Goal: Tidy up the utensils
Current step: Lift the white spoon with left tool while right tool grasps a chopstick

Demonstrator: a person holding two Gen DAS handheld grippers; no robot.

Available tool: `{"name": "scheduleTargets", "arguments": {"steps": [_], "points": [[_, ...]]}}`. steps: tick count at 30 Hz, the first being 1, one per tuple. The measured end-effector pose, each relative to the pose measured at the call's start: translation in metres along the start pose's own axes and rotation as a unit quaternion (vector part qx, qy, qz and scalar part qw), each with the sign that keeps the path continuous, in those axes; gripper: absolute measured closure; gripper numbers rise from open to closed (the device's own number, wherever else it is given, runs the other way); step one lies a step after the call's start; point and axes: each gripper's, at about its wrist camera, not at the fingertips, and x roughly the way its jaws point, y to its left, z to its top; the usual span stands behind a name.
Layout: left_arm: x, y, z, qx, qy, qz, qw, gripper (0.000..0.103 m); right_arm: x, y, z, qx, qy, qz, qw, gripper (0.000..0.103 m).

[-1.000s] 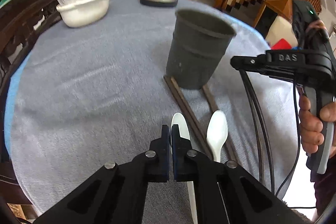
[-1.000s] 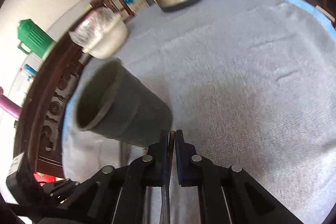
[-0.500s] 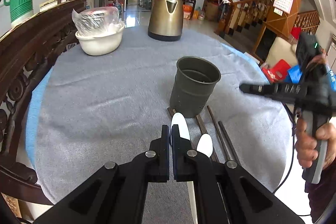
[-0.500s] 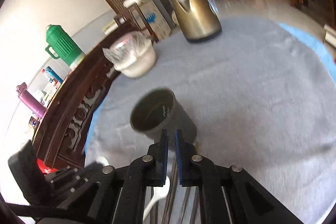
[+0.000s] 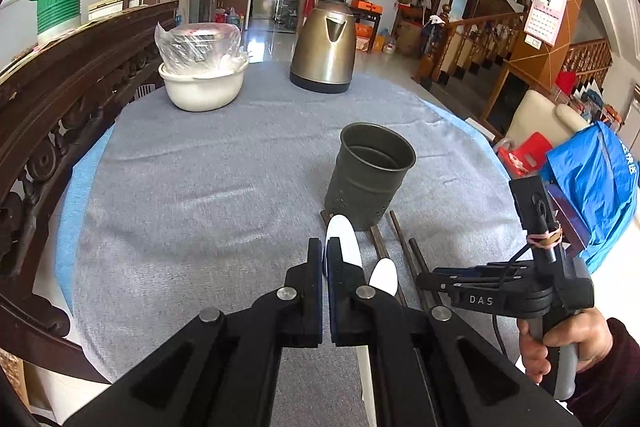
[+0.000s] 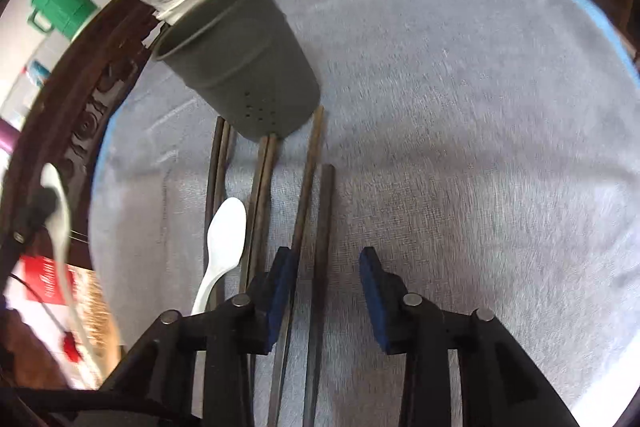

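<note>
A dark grey utensil cup (image 5: 370, 175) stands upright on the grey cloth; it also shows in the right wrist view (image 6: 244, 63). My left gripper (image 5: 324, 259) is shut on a white spoon (image 5: 342, 241), held above the cloth in front of the cup. That spoon shows at the left edge of the right wrist view (image 6: 58, 203). A second white spoon (image 6: 224, 239) and several dark chopsticks (image 6: 322, 227) lie on the cloth before the cup. My right gripper (image 6: 328, 263) is open, low over the chopsticks, with one chopstick between its jaws.
A gold kettle (image 5: 324, 47) and a white bowl with wrapped dishes (image 5: 202, 71) stand at the far side of the round table (image 5: 180, 167). A carved wooden chair back (image 5: 52, 115) runs along the left. A blue bag (image 5: 592, 187) is at the right.
My left gripper has lifted the white spoon and pulled back from the cup. My right gripper has opened and dropped down over the chopsticks.
</note>
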Motion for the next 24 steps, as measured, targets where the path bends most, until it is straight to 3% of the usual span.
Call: {"name": "scheduleTargets", "arguments": {"steps": [3,9,16,18,24], "points": [[-0.004,0.003,0.0,-0.006,-0.005,0.002,1.0,0.101,-0.002,0.007,0.0,-0.019,-0.001,-0.001,1.0,0.097],[-0.013,0.004,0.003,-0.016,-0.02,0.003,0.9997,0.101,-0.027,-0.005,-0.002,-0.009,-0.028,0.007,1.0,0.097],[-0.023,0.002,0.009,-0.023,-0.038,0.004,0.999,0.101,-0.07,-0.021,0.003,0.018,-0.092,0.069,0.993,0.098],[-0.024,0.0,0.009,-0.022,-0.039,0.007,0.999,0.101,-0.079,-0.014,0.006,0.011,-0.104,0.051,0.993,0.098],[-0.021,-0.003,0.004,-0.023,-0.031,0.013,0.9992,0.101,-0.038,-0.011,0.005,0.021,-0.015,0.019,0.999,0.095]]}}
